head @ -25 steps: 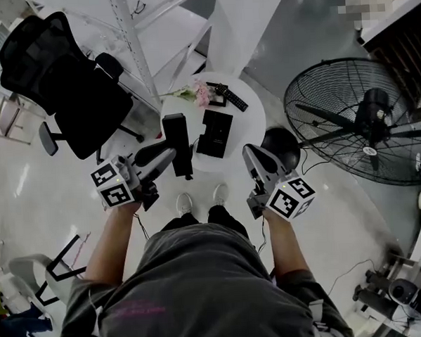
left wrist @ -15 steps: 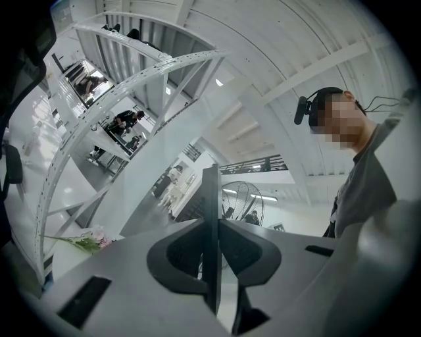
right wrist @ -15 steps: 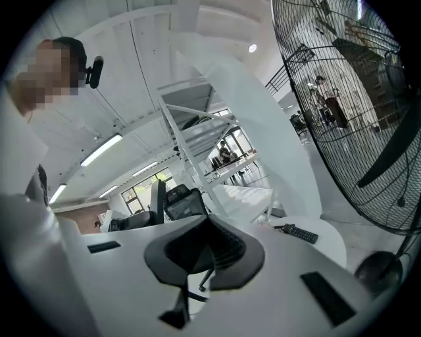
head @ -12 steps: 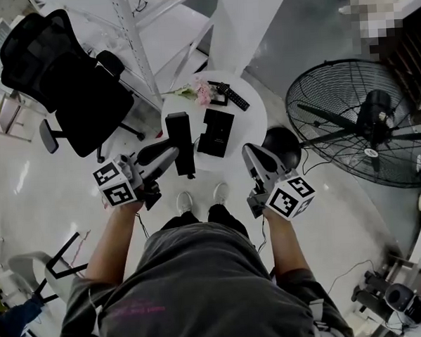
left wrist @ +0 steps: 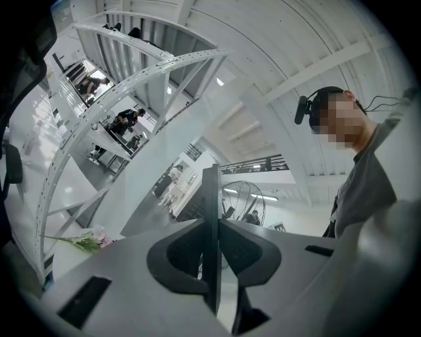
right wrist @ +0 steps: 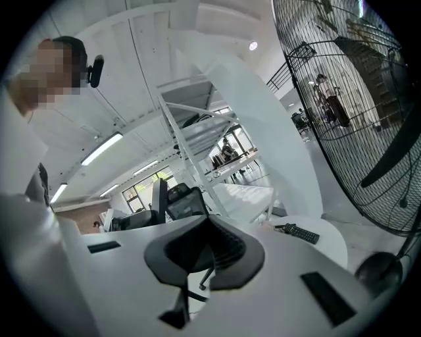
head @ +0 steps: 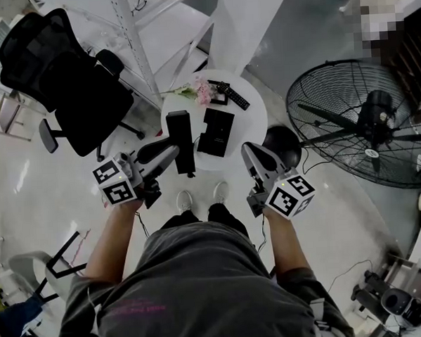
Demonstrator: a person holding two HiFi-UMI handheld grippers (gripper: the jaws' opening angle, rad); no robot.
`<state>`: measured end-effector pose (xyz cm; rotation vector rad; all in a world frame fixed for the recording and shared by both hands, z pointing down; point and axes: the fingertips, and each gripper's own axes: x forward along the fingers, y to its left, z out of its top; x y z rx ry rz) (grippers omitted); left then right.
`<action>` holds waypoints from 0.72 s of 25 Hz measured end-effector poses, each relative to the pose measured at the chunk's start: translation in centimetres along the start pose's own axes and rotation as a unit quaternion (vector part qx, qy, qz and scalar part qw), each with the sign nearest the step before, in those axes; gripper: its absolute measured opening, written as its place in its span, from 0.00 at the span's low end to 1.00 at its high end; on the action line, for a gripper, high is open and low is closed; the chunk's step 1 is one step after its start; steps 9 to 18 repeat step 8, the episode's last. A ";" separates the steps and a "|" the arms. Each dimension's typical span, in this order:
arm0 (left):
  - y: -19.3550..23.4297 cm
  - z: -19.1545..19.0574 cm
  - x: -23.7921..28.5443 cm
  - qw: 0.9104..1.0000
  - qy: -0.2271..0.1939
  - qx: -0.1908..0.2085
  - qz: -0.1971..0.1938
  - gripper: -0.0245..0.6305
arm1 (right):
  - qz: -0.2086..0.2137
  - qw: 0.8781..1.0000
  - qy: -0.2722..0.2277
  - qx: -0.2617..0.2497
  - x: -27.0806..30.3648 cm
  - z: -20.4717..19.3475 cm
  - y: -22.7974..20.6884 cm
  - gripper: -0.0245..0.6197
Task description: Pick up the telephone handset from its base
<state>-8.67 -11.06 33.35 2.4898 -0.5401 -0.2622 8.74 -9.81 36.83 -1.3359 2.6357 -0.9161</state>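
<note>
Handset [head: 180, 141] clamped edge-on in left hand-held gripper [head: 172, 152], just left of its base [head: 216, 132] on the round counter [head: 251, 118]. Right hand-held gripper [head: 250, 152] pinched together, empty. Pick-up looks done. Next: hold firm and level, carry clear of base.

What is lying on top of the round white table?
On the table: a black telephone base, a remote control and pink flowers. The handset in the left gripper covers the table's left part, so anything beneath it is hidden.
</note>
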 end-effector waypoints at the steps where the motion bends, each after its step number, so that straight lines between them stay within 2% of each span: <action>1: 0.1 0.0 0.1 1.000 0.000 -0.001 0.000 0.16 | -0.001 1.000 0.000 0.000 0.1 0.1 -0.1 0.07; 18: 0.3 -0.4 0.7 1.000 0.004 -0.002 -0.002 0.16 | -0.004 1.000 0.000 0.001 -0.2 0.2 -0.9 0.07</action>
